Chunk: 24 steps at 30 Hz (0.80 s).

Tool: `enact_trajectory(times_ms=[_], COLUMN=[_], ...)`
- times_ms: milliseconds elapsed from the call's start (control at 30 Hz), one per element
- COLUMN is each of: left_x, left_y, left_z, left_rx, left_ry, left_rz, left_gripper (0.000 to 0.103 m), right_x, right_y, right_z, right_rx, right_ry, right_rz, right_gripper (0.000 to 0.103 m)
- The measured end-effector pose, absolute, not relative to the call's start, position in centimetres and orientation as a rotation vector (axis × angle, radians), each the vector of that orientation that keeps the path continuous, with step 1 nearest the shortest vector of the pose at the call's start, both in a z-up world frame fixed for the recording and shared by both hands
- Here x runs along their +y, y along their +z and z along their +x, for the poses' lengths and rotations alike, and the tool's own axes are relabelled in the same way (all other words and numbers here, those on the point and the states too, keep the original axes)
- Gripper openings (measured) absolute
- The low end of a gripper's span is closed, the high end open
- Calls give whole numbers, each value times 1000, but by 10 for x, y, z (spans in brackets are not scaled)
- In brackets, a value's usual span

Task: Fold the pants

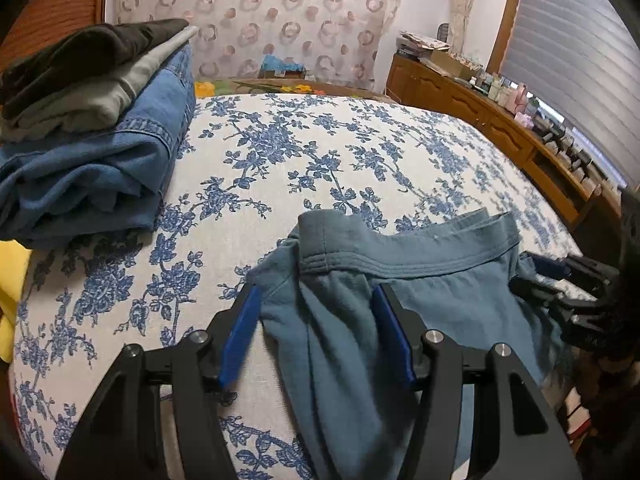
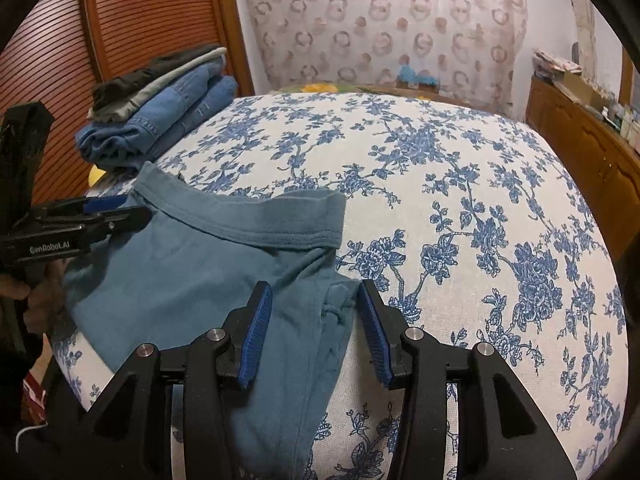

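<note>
1. Teal-blue knit pants (image 1: 400, 292) lie at the near edge of the bed (image 1: 320, 152), waistband (image 1: 420, 248) toward the headboard, legs running back over the edge and out of sight.
2. Left gripper (image 1: 316, 320) stands with its jaws apart around a loose ridge at the pants' left hip; the pads do not look pressed in — open, I judge.
3. Right gripper (image 2: 316, 328) is likewise spread, straddling the right side seam just below the waistband, not clamped.
4. Handling, as a guess: light, limp jersey that will sag and crease, with enough friction on the floral cover not to slide.
5. Best hold: pinch the doubled waistband corners or side seams — thicker, less likely to slip.
6. Folded clothes (image 1: 92, 128) are stacked well apart at the bed's far left.
</note>
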<state>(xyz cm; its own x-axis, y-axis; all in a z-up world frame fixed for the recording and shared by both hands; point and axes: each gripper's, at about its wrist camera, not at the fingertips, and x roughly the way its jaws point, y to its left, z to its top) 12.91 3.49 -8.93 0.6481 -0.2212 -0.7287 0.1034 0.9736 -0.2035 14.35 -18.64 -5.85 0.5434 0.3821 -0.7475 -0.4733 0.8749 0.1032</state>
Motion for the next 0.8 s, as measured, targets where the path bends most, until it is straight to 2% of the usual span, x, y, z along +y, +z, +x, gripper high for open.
enact_trajectory(times_ms=[233, 633, 700, 800], left_x=[47, 43, 47, 48], left_y=[-87, -91, -91, -91], left_z=[132, 132, 133, 133], left_rx=[860, 858, 860, 861], left_ry=[-216, -154, -162, -199], left_rz=[-275, -191, -216, -250], left_gripper=[58, 58, 58, 45], right_x=[-188, -188, -188, -188], right_y=[-58, -58, -58, -57], right_z=[145, 144, 144, 144], right_rx=[876, 874, 875, 877], right_ry=[515, 516, 522, 529], right_rz=[-103, -104, -102, -97], right_gripper=[43, 42, 38, 31])
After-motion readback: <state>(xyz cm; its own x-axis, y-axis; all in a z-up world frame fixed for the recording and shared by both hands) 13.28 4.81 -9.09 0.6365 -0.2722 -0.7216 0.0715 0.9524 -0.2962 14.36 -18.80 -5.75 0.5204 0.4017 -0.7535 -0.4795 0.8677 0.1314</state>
